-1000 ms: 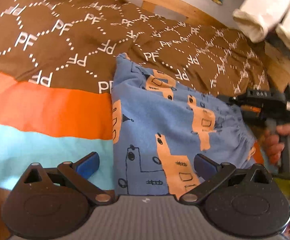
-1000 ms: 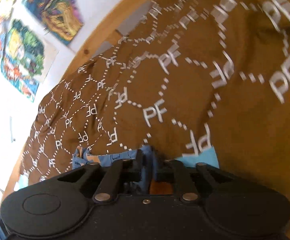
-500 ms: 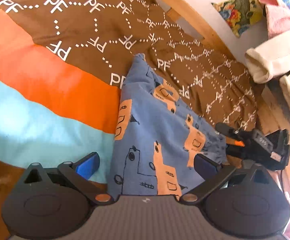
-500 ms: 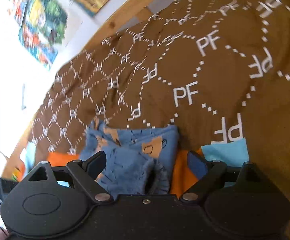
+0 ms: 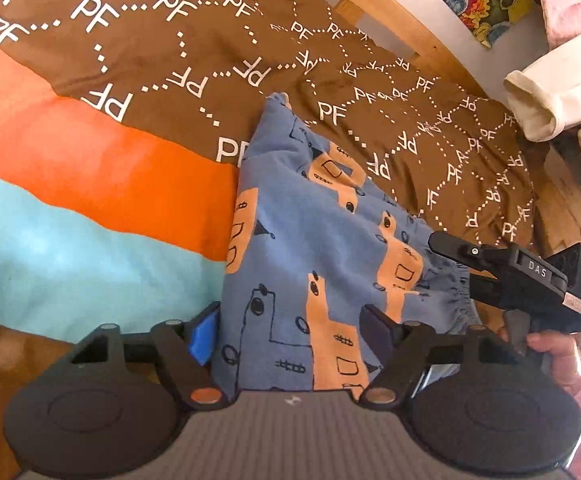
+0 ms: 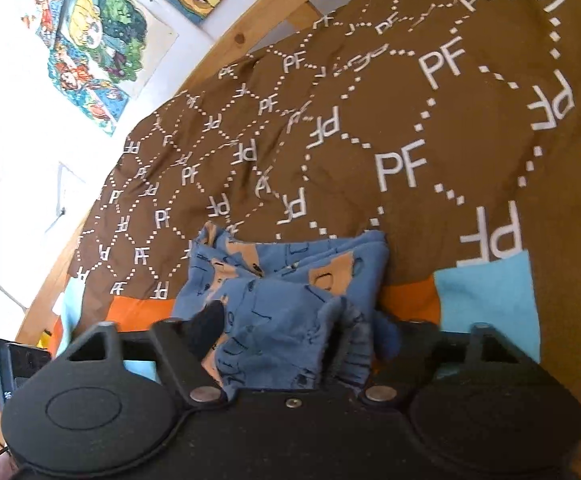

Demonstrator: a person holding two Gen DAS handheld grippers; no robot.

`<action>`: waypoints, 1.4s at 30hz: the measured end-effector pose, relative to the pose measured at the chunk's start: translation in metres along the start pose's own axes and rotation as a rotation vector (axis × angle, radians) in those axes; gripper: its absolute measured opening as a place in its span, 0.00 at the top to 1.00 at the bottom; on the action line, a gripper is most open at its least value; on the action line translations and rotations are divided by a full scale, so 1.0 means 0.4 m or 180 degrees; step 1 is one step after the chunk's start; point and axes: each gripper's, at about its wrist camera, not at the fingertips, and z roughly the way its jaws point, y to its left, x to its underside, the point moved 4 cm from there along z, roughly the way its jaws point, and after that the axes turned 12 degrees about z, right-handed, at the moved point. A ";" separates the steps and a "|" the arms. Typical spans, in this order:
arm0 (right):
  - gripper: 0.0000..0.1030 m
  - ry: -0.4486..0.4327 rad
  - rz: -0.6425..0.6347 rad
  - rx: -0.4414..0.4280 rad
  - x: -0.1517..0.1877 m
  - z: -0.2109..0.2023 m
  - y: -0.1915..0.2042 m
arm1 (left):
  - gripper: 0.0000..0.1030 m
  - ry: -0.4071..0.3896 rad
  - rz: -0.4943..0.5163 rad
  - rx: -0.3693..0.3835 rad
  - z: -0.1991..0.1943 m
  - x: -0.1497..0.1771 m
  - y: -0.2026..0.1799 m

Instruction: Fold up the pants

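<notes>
On the bed cover (image 5: 90, 184), near its wooden far edge, the pants (image 5: 314, 248) lie folded, so keep both left tongs (image 5: 286, 330) and right tongs (image 6: 294, 328) wide, holding nothing, and press the bunched waistband flat before next fold.

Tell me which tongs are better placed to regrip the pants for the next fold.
Right, probably. The right tongs stand open with bunched waistband cloth of the pants between the fingers. The left tongs are open too, over flat cloth.
</notes>
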 end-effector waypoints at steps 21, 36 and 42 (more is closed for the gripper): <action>0.61 -0.0150 -0.0112 0.0302 0.017 0.007 -0.018 | 0.53 0.0093 0.0072 -0.0442 -0.008 -0.001 -0.016; 0.74 -0.0492 -0.0294 0.0637 0.053 0.005 0.031 | 0.75 0.0125 0.0322 -0.0736 -0.021 -0.010 -0.068; 0.75 -0.0505 -0.0462 0.0656 0.060 -0.008 0.050 | 0.77 0.0139 0.0395 -0.0793 -0.027 -0.012 -0.081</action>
